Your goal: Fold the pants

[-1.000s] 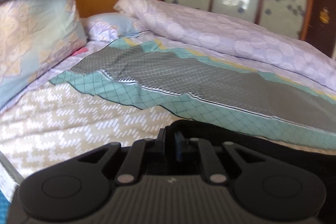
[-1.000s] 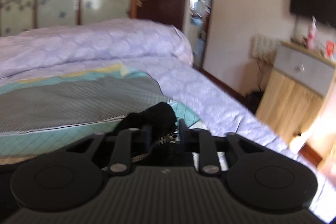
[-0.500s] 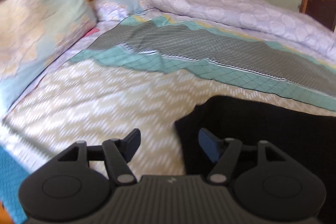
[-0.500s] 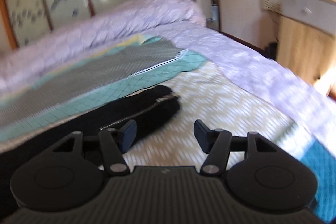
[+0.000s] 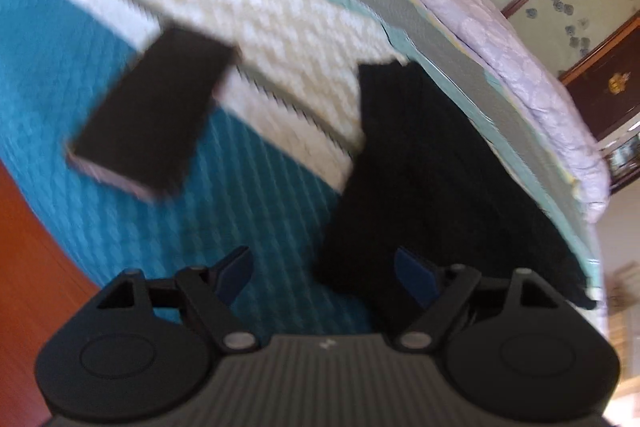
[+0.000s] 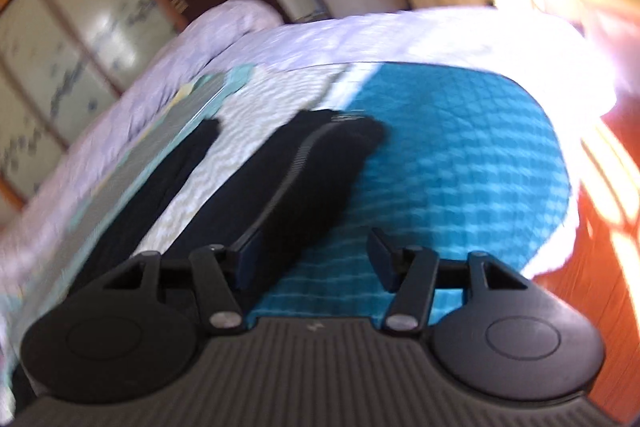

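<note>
Bright daylight, motion blur, blown-out glare, fisheye warping.

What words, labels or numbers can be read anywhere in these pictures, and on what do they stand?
No text reads clearly.
Small pale mark on the ribbed dark grey body of the left gripper: a logo, no readable letters.
Similar mark on the right gripper: blurred, unreadable.
Pale print near the hem of the black pants: too blurred to read.
Gold emblem on the dark brown wardrobe door: an ornament, too blurred to read.

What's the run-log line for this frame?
left hand-held gripper: open, empty | right hand-held gripper: open, empty | black pants: flat on bed
</note>
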Motion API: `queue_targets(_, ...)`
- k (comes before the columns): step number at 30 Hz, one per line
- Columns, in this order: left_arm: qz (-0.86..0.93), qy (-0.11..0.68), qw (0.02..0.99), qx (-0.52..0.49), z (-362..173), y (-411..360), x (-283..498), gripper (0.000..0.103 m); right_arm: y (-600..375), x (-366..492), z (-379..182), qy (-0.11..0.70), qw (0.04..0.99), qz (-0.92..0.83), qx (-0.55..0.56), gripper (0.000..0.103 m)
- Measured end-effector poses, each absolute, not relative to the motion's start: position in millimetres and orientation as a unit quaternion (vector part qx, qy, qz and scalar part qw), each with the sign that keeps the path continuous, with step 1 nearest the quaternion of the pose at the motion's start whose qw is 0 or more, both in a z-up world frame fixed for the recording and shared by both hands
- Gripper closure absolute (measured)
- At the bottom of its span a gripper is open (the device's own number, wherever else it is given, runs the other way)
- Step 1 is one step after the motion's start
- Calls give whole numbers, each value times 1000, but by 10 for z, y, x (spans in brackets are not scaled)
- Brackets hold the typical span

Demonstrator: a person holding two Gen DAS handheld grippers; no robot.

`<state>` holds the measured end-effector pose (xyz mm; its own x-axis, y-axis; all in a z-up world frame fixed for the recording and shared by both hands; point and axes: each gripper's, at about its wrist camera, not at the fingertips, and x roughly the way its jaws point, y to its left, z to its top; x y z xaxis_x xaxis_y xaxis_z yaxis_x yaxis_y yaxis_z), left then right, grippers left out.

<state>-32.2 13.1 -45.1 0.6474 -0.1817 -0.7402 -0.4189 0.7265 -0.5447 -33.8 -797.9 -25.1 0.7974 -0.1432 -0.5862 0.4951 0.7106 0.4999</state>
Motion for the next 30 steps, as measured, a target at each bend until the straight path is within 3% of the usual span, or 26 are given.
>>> queue_targets(2, 58, 407, 823, -392, -537, 85, -301, 17, -8075, -376, -311, 250, 874, -180, 376, 55)
queue_targets(4, 62, 394, 823, -404, -560, 43, -283, 13, -8118, -372, -321, 233, 869, -173, 401, 55)
queue_targets(7, 64, 389, 815, -424, -586, 25, -216, 16, -8150, -302, -334, 221, 867, -164, 416, 55)
queue_targets(8, 68, 388, 815, -424, -582, 17, -193, 23, -8158, -270, -349, 221, 865, -165, 419, 55)
queue_targets(9, 75, 391, 816, -419, -581, 10, -171, 45, -8164, -239, -369, 222, 864, -167, 420, 55)
queue_targets(10, 90, 399, 815, -410, -581, 5, -155, 56, -8173, -210, -392, 222, 863, -169, 420, 55)
queue_targets(15, 119, 401, 809, -412, -476, -2, -284, 75, -8267, -9, -432, 217, 861, -180, 423, 54)
queue_targets(17, 125, 395, 816, -404, -345, -16, -385, 77, -8321, 85, -459, 225, 857, -175, 430, 59)
queue_targets(18, 128, 390, 818, -403, -282, -17, -441, 78, -8338, 136, -470, 229, 854, -178, 431, 68)
queue_targets(19, 131, 385, 819, -405, -216, -13, -499, 79, -8351, 140, -495, 238, 851, -188, 429, 98)
queue_targets(21, 138, 374, 819, -413, -100, 11, -628, 83, -8367, 99, -448, 231, 847, -215, 427, 97)
queue_targets(25, 150, 354, 822, -419, 32, 74, -846, 91, -8328, -290, -69, 110, 878, -245, 396, 99)
queue_targets(27, 156, 366, 818, -414, -57, 115, -848, 90, -8346, -342, -49, 117, 880, -275, 369, 101)
queue_targets(30, 176, 413, 797, -404, -321, 115, -761, 82, -8444, -315, -182, 176, 868, -298, 358, 96)
